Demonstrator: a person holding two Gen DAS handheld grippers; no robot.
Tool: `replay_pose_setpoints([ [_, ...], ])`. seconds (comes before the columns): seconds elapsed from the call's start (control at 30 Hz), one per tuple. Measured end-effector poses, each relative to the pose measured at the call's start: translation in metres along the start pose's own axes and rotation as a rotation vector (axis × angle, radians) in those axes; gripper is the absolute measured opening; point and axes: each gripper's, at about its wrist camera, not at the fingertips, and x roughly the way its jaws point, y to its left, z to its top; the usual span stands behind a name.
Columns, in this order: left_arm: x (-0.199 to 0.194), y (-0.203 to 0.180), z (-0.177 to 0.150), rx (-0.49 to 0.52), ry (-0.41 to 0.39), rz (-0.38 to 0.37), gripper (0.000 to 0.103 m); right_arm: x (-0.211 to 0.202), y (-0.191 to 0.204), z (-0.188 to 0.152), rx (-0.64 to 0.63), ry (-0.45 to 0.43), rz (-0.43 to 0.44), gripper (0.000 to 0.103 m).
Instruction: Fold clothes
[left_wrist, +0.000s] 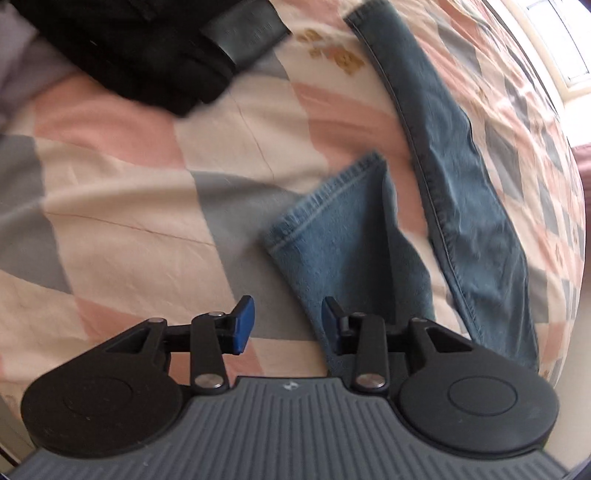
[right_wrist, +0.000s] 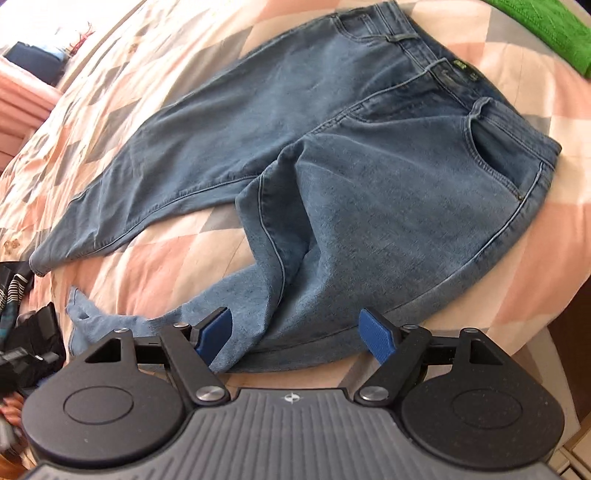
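Blue jeans (right_wrist: 369, 166) lie spread on a checked bedspread (right_wrist: 177, 258), waistband at the far right and both legs running left. My right gripper (right_wrist: 295, 336) is open at the near edge of the jeans, with folded denim of the near leg lying between its blue pads (right_wrist: 214, 336). In the left wrist view, the near leg's hem end (left_wrist: 332, 236) points up and left, and the other leg (left_wrist: 465, 192) stretches away on the right. My left gripper (left_wrist: 287, 325) is open beside that hem end; its right finger (left_wrist: 332, 325) sits over the denim's edge, and nothing is gripped.
A black garment (left_wrist: 140, 48) lies at the far left of the bed. A green cloth (right_wrist: 546, 29) sits beyond the waistband. Dark clothes (right_wrist: 26, 332) are piled off the left side. The bed's edge (right_wrist: 535, 314) drops away at the near right.
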Motion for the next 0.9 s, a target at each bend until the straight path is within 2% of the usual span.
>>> replay_pose_setpoints([
  [0.1, 0.013, -0.010, 0.005, 0.027, -0.014, -0.027, 0.043, 0.005, 0.009, 0.001, -0.040, 0.017, 0.000, 0.078],
  [0.17, 0.010, -0.012, 0.003, 0.048, -0.015, -0.004, 0.040, 0.008, 0.018, 0.000, -0.072, 0.029, 0.001, 0.078],
  [0.2, 0.008, -0.013, 0.003, 0.058, -0.016, 0.008, 0.036, 0.010, 0.022, -0.002, -0.089, 0.034, 0.002, 0.078],
  [0.23, 0.006, -0.014, 0.002, 0.069, -0.016, 0.019, 0.027, 0.011, 0.028, -0.003, -0.107, 0.037, 0.000, 0.078],
  [0.27, 0.004, -0.015, 0.001, 0.079, -0.017, 0.031, 0.012, 0.013, 0.033, -0.005, -0.126, 0.039, -0.003, 0.078],
  [0.3, 0.002, -0.016, 0.001, 0.089, -0.018, 0.042, 0.011, 0.014, 0.039, -0.007, -0.150, 0.039, -0.010, 0.078],
  [0.33, 0.000, -0.017, 0.000, 0.100, -0.019, 0.054, 0.003, 0.015, 0.044, -0.008, -0.180, 0.037, -0.018, 0.078],
  [0.43, -0.006, -0.019, -0.003, 0.131, -0.022, 0.088, 0.001, 0.015, 0.060, -0.013, -0.281, 0.025, -0.046, 0.078],
  [0.53, -0.064, -0.004, -0.012, 0.141, -0.042, 0.069, 0.001, 0.016, 0.073, -0.017, -0.375, 0.009, -0.073, 0.078],
  [0.7, -0.171, 0.011, -0.010, 0.053, -0.106, -0.093, 0.001, 0.019, 0.083, -0.017, -0.452, 0.018, -0.074, 0.078],
  [0.77, -0.192, 0.005, 0.006, 0.032, -0.180, -0.076, 0.000, 0.019, 0.086, -0.015, -0.459, 0.021, -0.060, 0.078],
  [0.8, -0.194, -0.006, 0.020, 0.041, -0.244, -0.041, 0.000, 0.020, 0.088, -0.015, -0.466, 0.020, -0.057, 0.078],
  [0.87, -0.184, -0.015, 0.051, 0.018, -0.298, 0.044, 0.006, 0.022, 0.093, -0.016, -0.485, 0.021, -0.054, 0.078],
  [0.9, -0.172, -0.016, 0.062, 0.006, -0.284, 0.070, 0.008, 0.023, 0.096, -0.017, -0.496, 0.025, -0.054, 0.078],
])
